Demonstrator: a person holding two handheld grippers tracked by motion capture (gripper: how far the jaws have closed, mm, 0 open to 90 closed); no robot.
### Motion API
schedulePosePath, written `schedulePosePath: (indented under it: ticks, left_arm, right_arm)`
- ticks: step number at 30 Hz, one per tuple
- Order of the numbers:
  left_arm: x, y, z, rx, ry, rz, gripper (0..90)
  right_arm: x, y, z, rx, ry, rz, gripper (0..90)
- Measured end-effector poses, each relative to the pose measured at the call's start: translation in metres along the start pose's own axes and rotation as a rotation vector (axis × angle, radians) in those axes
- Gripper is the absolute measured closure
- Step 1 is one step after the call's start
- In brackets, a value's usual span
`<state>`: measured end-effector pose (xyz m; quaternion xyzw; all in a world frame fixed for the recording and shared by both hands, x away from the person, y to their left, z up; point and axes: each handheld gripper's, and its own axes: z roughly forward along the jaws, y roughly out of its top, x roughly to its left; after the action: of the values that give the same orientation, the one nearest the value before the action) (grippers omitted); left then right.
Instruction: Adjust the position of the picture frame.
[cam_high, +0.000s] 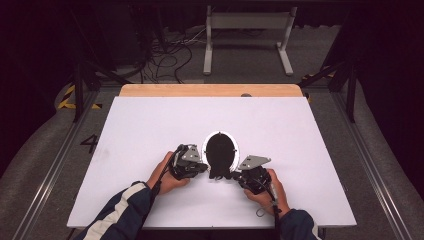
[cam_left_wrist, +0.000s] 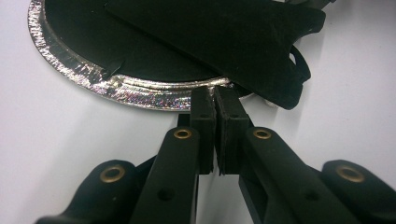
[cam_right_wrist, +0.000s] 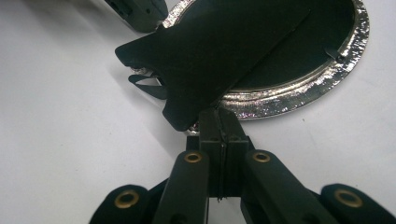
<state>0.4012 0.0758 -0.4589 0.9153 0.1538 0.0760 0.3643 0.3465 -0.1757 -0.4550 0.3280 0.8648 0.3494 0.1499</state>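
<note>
High view: both hands low on the white table (cam_high: 150, 125), left gripper (cam_high: 202, 169) and right gripper (cam_high: 236, 176) closed tight at the oval silver-rimmed frame (cam_high: 222, 150). Its black stand (cam_left_wrist: 233, 42) hides whether either pinches anything.

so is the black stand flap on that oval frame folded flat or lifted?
Lifted: the black flap angles up off the frame back, its near edge raised.

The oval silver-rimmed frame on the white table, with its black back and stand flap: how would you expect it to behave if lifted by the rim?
The oval frame lies flat, so it should not roll. Its embossed silver rim looks thin and shiny, perhaps slippery between pads. The black stand flap juts out loosely, so it would probably swing if the frame is lifted.
</note>
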Motion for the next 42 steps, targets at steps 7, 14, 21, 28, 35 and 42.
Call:
schedulePosePath:
  ticks: [7,14,21,28,35,42]
  left_arm:
    - [-0.003,0.004,0.005,-0.006,-0.022,0.006,88.3]
    - [-0.007,0.005,0.005,0.0,-0.026,-0.005,89.8]
    - [-0.012,0.007,0.006,0.004,-0.009,-0.003,90.0]
    - [-0.011,0.006,0.006,-0.004,-0.018,-0.006,88.4]
    - [-0.009,0.0,-0.014,-0.051,-0.009,0.014,80.2]
    - [-0.012,-0.022,-0.051,-0.105,0.041,0.017,73.8]
  right_arm:
    - [-0.001,0.0,-0.001,0.013,0.001,-0.001,90.0]
    - [-0.004,-0.001,-0.001,0.004,-0.001,-0.004,89.6]
    - [-0.007,-0.001,-0.001,0.005,-0.007,-0.006,90.0]
    - [-0.007,-0.001,-0.001,0.003,-0.007,-0.006,90.0]
    - [-0.014,-0.003,-0.017,-0.028,-0.011,-0.01,87.7]
    - [-0.023,-0.014,-0.039,-0.073,-0.016,0.018,87.7]
